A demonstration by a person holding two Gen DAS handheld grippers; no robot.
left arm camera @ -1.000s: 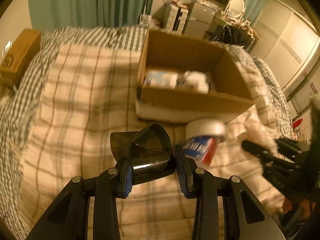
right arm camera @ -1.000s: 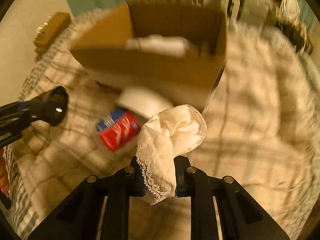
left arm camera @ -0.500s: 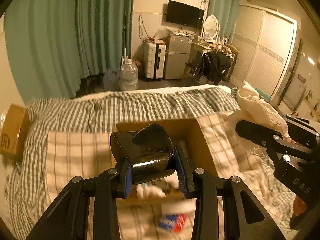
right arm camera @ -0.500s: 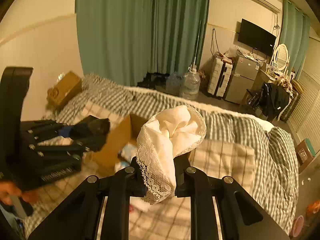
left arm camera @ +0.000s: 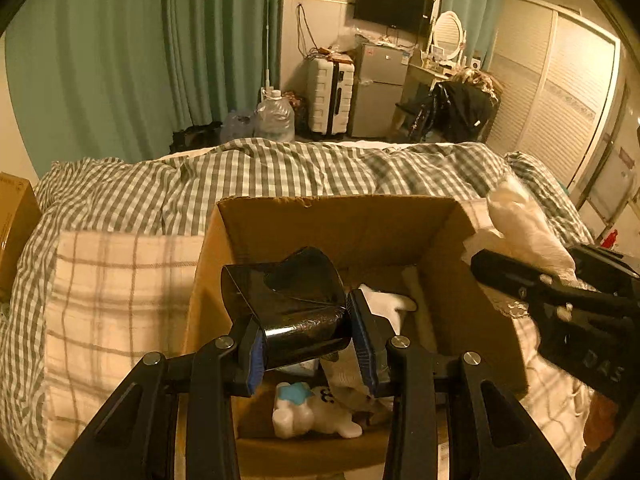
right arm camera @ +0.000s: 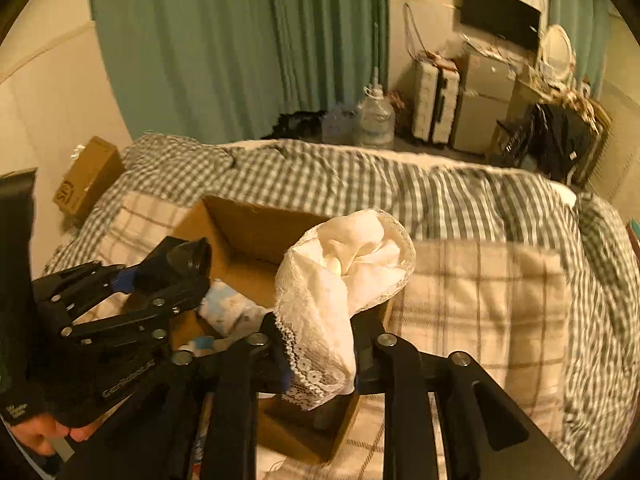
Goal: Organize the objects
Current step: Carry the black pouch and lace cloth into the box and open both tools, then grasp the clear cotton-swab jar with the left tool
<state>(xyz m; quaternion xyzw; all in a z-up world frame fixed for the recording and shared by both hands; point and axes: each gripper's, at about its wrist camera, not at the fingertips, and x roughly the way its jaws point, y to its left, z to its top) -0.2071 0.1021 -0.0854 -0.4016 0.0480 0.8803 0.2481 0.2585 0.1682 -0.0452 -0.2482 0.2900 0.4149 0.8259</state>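
Note:
My left gripper (left arm camera: pixel 306 344) is shut on a shiny black pouch (left arm camera: pixel 292 308) and holds it above the open cardboard box (left arm camera: pixel 340 224) on the bed. The box holds a white and blue soft toy (left arm camera: pixel 308 412) and white items. My right gripper (right arm camera: pixel 316 356) is shut on a white lace cloth (right arm camera: pixel 344 272) and hovers over the box's right side (right arm camera: pixel 240 232). The right gripper with its cloth also shows in the left wrist view (left arm camera: pixel 532 236), and the left gripper in the right wrist view (right arm camera: pixel 176 268).
The box sits on a plaid blanket (left arm camera: pixel 116 292) over a checked duvet (left arm camera: pixel 280 172). A second cardboard box (right arm camera: pixel 86 180) lies at the bed's left edge. Beyond the bed stand a water jug (left arm camera: pixel 274 118), suitcase (left arm camera: pixel 330 96) and green curtains (left arm camera: pixel 120 52).
Both grippers have risen from low over the bed and come over the open box, each still holding its item. The red and blue tube has dropped out of view.

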